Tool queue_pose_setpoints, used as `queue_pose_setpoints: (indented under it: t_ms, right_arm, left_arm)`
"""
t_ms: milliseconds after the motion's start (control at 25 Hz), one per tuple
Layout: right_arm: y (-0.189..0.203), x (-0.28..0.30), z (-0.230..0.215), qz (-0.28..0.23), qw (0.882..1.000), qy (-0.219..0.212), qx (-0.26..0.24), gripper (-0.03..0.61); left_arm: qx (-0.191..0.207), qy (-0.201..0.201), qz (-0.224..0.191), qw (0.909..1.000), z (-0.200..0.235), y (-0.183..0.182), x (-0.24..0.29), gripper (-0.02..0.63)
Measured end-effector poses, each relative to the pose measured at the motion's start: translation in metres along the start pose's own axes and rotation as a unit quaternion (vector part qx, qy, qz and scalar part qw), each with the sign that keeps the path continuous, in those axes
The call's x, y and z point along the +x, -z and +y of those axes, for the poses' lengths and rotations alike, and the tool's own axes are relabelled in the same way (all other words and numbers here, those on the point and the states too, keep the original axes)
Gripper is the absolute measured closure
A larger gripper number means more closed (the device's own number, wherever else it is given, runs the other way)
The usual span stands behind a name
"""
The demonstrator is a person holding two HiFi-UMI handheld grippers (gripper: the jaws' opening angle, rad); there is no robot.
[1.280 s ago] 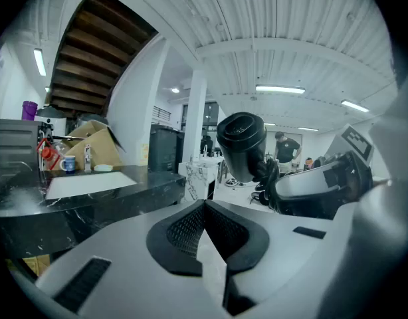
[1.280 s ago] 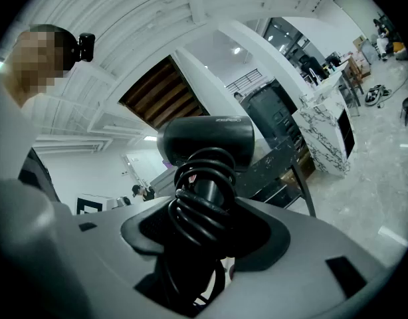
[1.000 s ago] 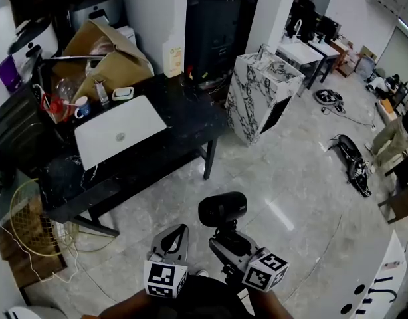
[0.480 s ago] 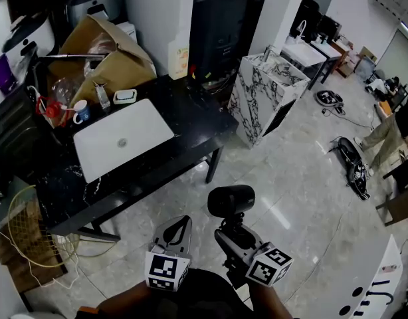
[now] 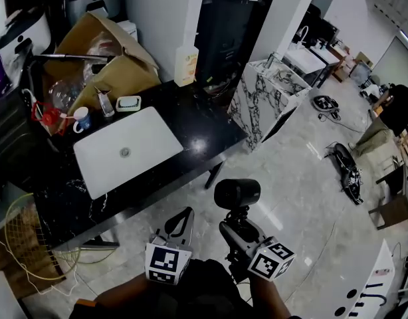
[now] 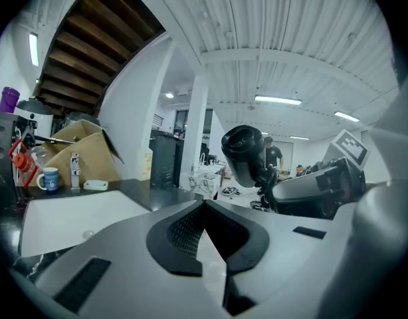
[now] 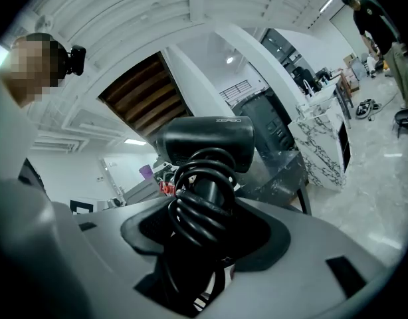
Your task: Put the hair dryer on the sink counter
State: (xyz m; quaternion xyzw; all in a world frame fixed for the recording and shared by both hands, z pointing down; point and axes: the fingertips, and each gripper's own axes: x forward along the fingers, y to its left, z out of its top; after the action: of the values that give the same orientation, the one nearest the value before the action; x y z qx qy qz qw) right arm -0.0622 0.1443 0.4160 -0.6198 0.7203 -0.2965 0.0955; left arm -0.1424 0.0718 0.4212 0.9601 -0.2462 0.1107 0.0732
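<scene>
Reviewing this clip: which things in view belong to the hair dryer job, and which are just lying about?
Job: hair dryer, gripped by the right claw; sink counter; white sink.
Lying about: cardboard box, mug, soap dish, bottle, marble cabinet.

So the hair dryer (image 5: 237,193) looks like matt black plastic, the counter (image 5: 204,121) is glossy black stone, sink basin (image 5: 127,153) smooth white, floor (image 5: 290,171) polished pale marble, box (image 5: 117,68) plain brown cardboard.

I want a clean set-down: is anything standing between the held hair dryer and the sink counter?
Nothing visible: only floor lies between the black hair dryer in the right gripper and the black sink counter.
</scene>
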Motion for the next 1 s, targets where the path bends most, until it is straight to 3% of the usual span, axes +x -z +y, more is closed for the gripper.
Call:
queue_pose_setpoints:
  t_ms: [400, 680, 1000]
  right_arm:
    - [-0.016, 0.055, -0.029, 0.027, 1.0, -0.001, -0.011, 0.316]
    - [-0.046, 0.116, -0.096, 0.057, 0.998, -0.028, -0.013, 0.316]
    - [-0.111, 0.19, -0.181, 0.122, 0.989, -0.061, -0.055, 0.316]
  left_arm:
    - [-0.015, -0.034, -0.008, 0.9993, 0.048, -0.004, 0.029, 0.606]
    - [-0.022, -0.1, 0.001, 0.9947, 0.093, -0.01, 0.089, 0.604]
    - [-0.041, -0.165, 0.023, 0.9852, 0.127, -0.04, 0.188, 0.604]
